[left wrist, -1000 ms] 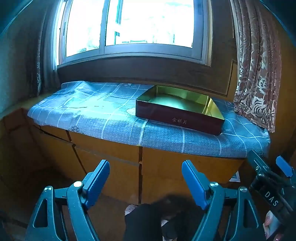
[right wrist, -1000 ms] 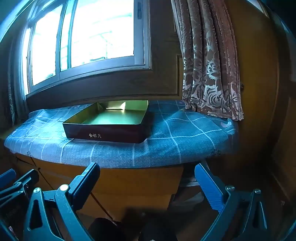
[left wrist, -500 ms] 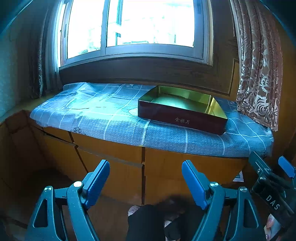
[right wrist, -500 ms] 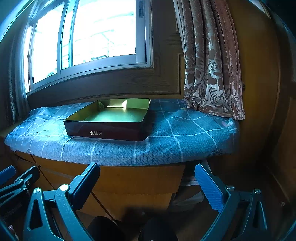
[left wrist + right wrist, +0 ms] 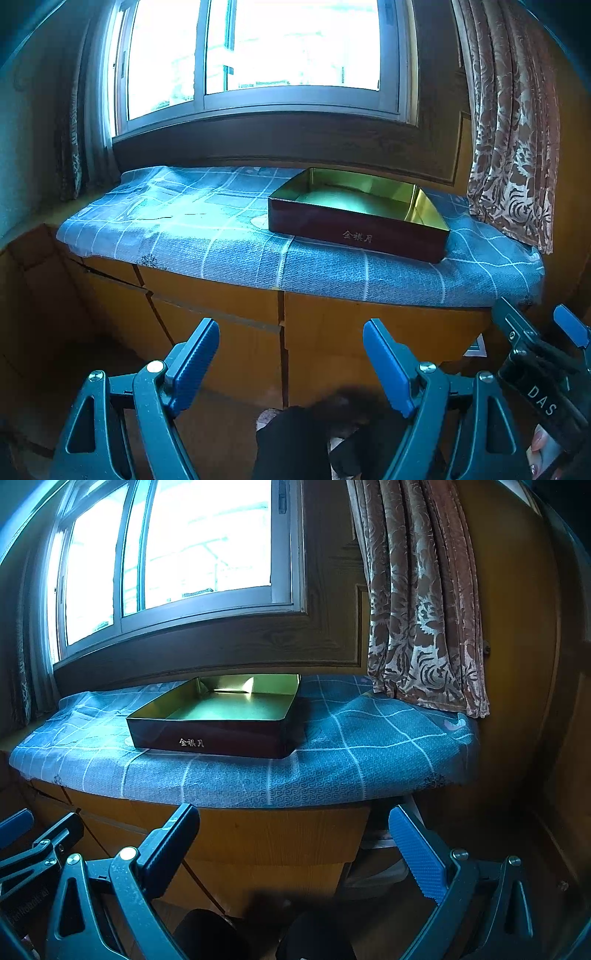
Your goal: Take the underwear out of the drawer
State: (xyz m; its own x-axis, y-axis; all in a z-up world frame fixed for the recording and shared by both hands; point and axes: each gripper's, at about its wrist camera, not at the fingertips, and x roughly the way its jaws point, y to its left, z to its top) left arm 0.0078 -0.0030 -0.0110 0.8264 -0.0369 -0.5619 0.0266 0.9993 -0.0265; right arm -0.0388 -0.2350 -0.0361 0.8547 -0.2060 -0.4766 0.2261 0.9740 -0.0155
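Both my grippers held low before the closed wooden drawer fronts [image 5: 221, 332], jaws spread, empty.
Blue checked cloth [image 5: 207, 236] on top; dark red gold-lined tin [image 5: 354, 221]; left gripper [image 5: 291, 354], right gripper [image 5: 295, 834]; underwear unseen.

The drawers [image 5: 207, 328] sit in the orange-brown wooden cabinet front below the cloth-covered window seat, all pushed shut, their flat faces parted by dark seams; a vertical seam divides the left fronts from a wider panel [image 5: 369, 332] on the right. No underwear shows; what is inside cannot be seen
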